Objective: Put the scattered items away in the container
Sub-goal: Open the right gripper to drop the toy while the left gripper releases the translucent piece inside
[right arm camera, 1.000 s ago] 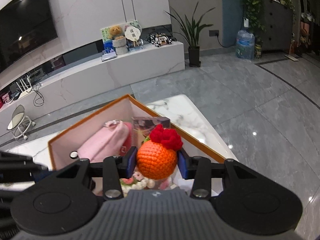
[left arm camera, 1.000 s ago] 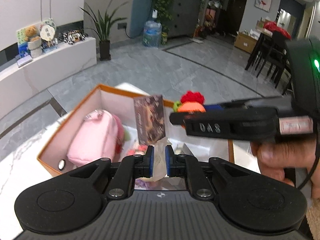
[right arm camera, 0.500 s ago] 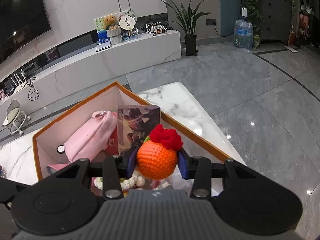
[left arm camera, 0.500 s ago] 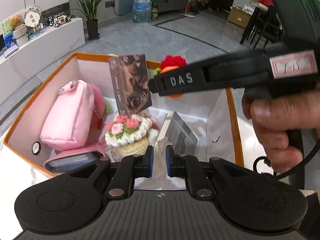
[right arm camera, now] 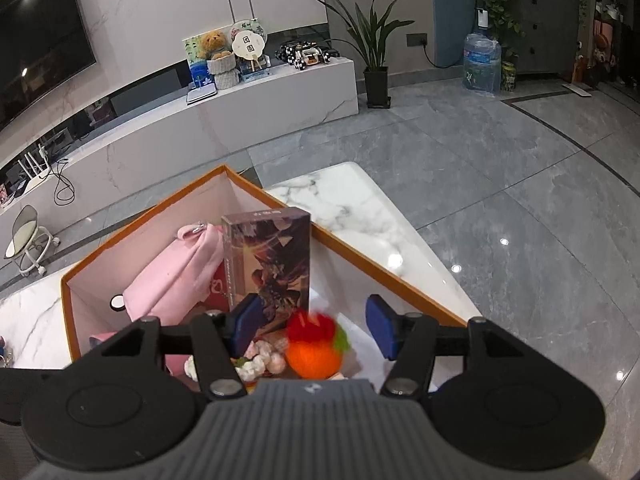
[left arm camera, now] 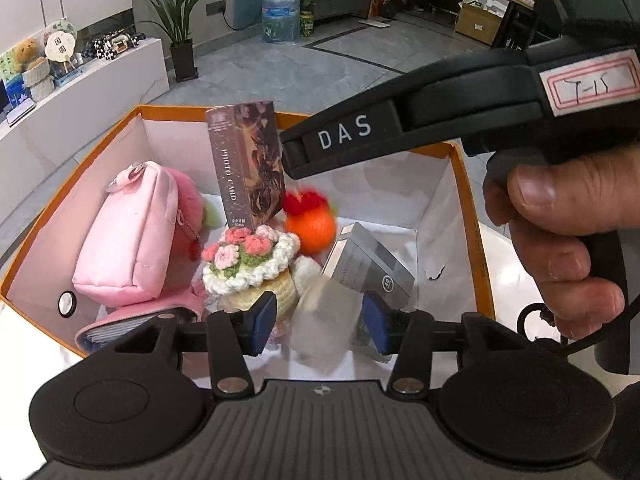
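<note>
Now both of your claws hang over the orange-rimmed cardboard box (left arm camera: 466,184) on the white marble worktop (right arm camera: 360,216), and both have just been opening. Your left claw (left arm camera: 318,322) stands about half open; a blurred clear plastic packet (left arm camera: 324,326) lies between its blue pads without either pad pressing on it. Your right claw (right arm camera: 316,328) is likewise about half open and grips nothing: the orange crocheted ball with a red top (right arm camera: 316,350) sits blurred below and between its pads, clear of both, inside the box. From the left wrist view that ball (left arm camera: 312,220) is just behind the crocheted flower cake (left arm camera: 252,268) and beside a grey flat box (left arm camera: 372,264) tilted against the right wall. A brown photo-card box (left arm camera: 246,168) stands upright in the middle, and a pink padded pouch (left arm camera: 132,236) leans at the left with a pink card holder (left arm camera: 128,320) lying in front of it. Your right hand (left arm camera: 560,240) holds the other tool's handle.
</note>
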`<action>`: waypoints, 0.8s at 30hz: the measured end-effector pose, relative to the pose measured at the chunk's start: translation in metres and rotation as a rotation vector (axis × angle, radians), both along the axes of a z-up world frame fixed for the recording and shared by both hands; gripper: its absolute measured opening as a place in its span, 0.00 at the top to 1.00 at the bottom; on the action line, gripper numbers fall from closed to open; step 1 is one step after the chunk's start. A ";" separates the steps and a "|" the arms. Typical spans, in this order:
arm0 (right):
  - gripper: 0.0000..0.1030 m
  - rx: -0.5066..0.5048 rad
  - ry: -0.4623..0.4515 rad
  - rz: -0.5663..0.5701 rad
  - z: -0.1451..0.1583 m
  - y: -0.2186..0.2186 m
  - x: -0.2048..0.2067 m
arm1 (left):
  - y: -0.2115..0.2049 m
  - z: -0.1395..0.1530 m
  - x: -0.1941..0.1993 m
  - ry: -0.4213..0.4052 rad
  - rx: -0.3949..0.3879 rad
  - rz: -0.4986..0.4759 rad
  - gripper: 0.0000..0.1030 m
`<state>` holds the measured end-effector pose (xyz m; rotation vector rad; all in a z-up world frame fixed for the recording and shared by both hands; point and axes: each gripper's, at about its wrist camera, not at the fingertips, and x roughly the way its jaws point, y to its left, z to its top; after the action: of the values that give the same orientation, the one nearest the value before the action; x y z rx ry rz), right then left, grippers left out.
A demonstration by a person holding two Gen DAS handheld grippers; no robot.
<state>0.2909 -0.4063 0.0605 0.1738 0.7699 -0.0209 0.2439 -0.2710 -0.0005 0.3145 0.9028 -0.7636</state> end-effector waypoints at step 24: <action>0.41 -0.013 -0.020 0.002 0.012 0.002 -0.006 | 0.005 0.016 -0.005 -0.026 -0.029 -0.004 0.46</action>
<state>0.2854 -0.4045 0.0730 0.1608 0.7501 -0.0218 0.2385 -0.2661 0.0153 0.2999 0.8663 -0.7739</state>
